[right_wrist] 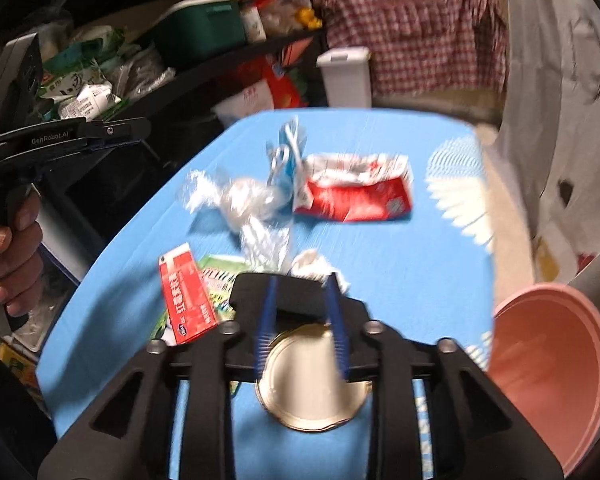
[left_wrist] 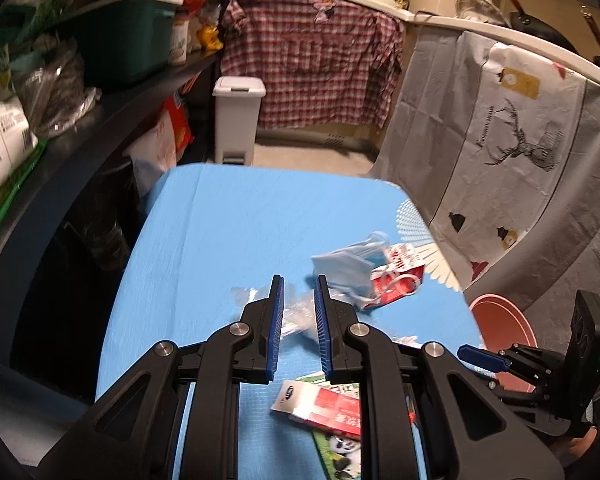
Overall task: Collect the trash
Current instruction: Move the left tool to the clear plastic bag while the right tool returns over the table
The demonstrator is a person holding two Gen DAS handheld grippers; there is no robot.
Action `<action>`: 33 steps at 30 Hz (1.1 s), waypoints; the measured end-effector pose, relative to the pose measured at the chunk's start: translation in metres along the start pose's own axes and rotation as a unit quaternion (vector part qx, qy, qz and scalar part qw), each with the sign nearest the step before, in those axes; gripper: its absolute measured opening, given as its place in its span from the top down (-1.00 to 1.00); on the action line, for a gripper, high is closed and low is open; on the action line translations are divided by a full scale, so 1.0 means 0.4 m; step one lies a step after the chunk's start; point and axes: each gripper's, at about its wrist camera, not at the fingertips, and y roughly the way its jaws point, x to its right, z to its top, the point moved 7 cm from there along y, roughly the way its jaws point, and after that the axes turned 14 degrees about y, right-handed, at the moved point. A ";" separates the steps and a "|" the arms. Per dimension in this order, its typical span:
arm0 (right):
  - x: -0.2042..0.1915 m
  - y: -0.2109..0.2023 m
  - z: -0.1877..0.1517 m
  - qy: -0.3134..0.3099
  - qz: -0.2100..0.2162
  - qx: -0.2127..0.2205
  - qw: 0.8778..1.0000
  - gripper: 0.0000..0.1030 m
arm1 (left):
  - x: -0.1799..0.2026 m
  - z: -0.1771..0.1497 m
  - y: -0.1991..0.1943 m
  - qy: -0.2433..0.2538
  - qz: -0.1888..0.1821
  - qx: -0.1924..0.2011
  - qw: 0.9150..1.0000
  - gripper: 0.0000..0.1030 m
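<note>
Trash lies on the blue table cloth (left_wrist: 220, 220): a blue face mask (left_wrist: 344, 268), a torn red and white carton (left_wrist: 396, 280), crumpled clear plastic wrap (left_wrist: 296, 316), a red toothpaste box (left_wrist: 324, 404) and a green panda packet (left_wrist: 340, 448). My left gripper (left_wrist: 300, 284) hovers over the wrap, its jaws a narrow gap apart and empty. In the blurred right wrist view, my right gripper (right_wrist: 300, 284) stands open above a round metal lid (right_wrist: 312, 392), just short of a white tissue wad (right_wrist: 316, 268). A dark blur sits between its tips.
A pink basin (right_wrist: 552, 380) stands off the table's right edge. A white pedal bin (left_wrist: 238, 120) is on the floor beyond the far end. Cluttered dark shelves (left_wrist: 100, 100) run along the left. A hand (right_wrist: 8, 264) holds the left gripper (right_wrist: 140, 132).
</note>
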 end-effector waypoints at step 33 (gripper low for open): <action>0.025 0.007 0.003 0.017 0.039 -0.022 0.999 0.93 | 0.097 -0.090 0.232 0.033 -0.018 -0.095 0.995 0.21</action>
